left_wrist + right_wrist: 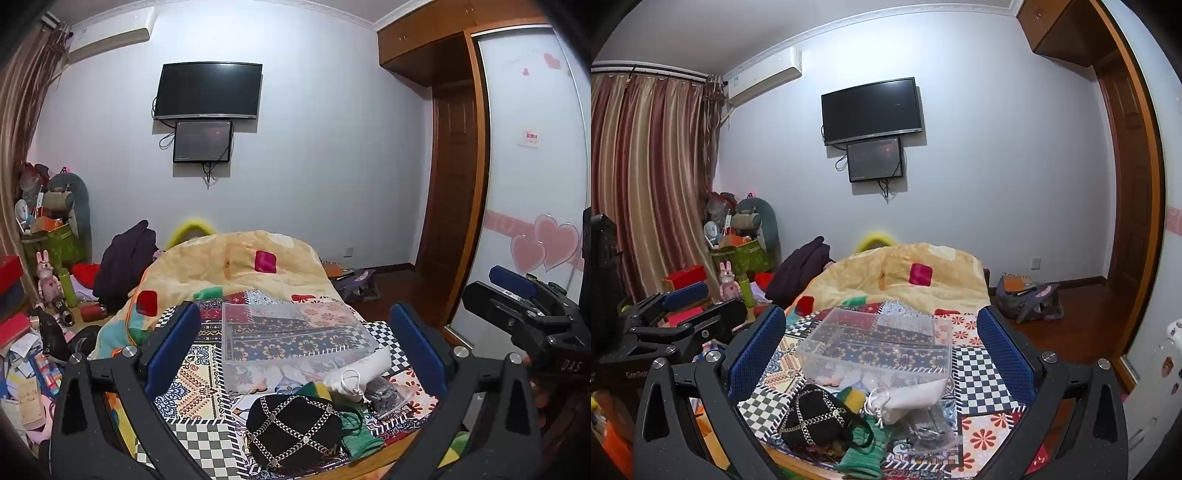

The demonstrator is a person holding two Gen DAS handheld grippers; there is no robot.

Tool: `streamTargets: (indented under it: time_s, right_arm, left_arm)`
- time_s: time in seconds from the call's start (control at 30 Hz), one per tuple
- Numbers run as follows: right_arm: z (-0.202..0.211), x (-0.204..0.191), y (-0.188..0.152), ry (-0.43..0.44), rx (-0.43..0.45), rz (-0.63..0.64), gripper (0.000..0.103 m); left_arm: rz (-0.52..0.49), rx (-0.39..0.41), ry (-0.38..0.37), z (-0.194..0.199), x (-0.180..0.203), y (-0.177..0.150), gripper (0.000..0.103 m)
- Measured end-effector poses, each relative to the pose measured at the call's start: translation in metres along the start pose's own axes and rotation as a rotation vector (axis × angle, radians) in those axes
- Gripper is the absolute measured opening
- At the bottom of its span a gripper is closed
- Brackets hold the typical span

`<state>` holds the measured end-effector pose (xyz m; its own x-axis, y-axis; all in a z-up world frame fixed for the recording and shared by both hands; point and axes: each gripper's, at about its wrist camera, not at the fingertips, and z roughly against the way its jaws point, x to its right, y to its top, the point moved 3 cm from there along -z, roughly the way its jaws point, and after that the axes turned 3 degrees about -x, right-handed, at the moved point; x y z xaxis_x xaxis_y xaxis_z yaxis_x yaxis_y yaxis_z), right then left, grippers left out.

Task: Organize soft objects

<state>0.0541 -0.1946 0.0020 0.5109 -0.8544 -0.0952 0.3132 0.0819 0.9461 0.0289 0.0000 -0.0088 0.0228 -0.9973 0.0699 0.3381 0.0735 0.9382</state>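
A clear plastic box point(295, 339) point(879, 347) sits on the patchwork bedspread point(199, 435). In front of it lies a heap of soft things: a black chain-trimmed pouch point(295, 428) point(820, 413), a green knitted piece point(360, 435) point(864, 454), a white drawstring bag point(358, 373) point(908, 398) and a clear bag of dark items point(384, 395) point(927, 428). My left gripper point(295, 354) is open above the heap and empty. My right gripper point(882, 354) is open and empty too; it also shows in the left wrist view point(517, 295).
A yellow quilt point(240, 266) is bunched at the far end of the bed. Clutter, boxes and toys point(48, 295) fill the floor on the left. A wardrobe point(532, 166) stands on the right, bags point(1030, 299) lie on the wooden floor.
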Motion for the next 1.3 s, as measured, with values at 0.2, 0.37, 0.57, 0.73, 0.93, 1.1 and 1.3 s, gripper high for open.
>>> streamTargets:
  time_s: [0.2, 0.37, 0.57, 0.73, 0.93, 1.1, 1.3]
  right_arm:
    - [0.0008, -0.0001, 0.0013, 0.004, -0.001, -0.002, 0.103]
    - [0.0017, -0.0003, 0.0028, 0.002, 0.001, -0.002, 0.103]
    - [0.0018, -0.0008, 0.0026, 0.003, 0.001, -0.003, 0.103]
    - [0.0019, -0.0014, 0.0032, 0.004, 0.004, 0.0, 0.103]
    - [0.0016, -0.0039, 0.0016, 0.005, 0.006, 0.005, 0.103]
    - [0.002, -0.0046, 0.0006, 0.006, 0.006, 0.007, 0.103]
    - [0.0016, -0.0035, -0.0004, 0.008, 0.009, 0.007, 0.103]
  left_arm:
    - [0.001, -0.001, 0.004, -0.0001, 0.0012, -0.0019, 0.103]
    - [0.001, 0.0, 0.009, -0.0034, 0.0027, -0.0013, 0.103]
    - [0.01, -0.005, 0.006, -0.0047, -0.0035, -0.0024, 0.103]
    - [0.009, 0.0, 0.004, -0.0045, -0.0037, -0.0013, 0.103]
    - [-0.003, 0.003, 0.0, -0.0001, -0.0011, -0.0011, 0.103]
    - [-0.004, 0.008, -0.002, 0.0023, 0.0005, 0.0001, 0.103]
    - [-0.012, -0.006, -0.001, 0.003, 0.0009, 0.0018, 0.103]
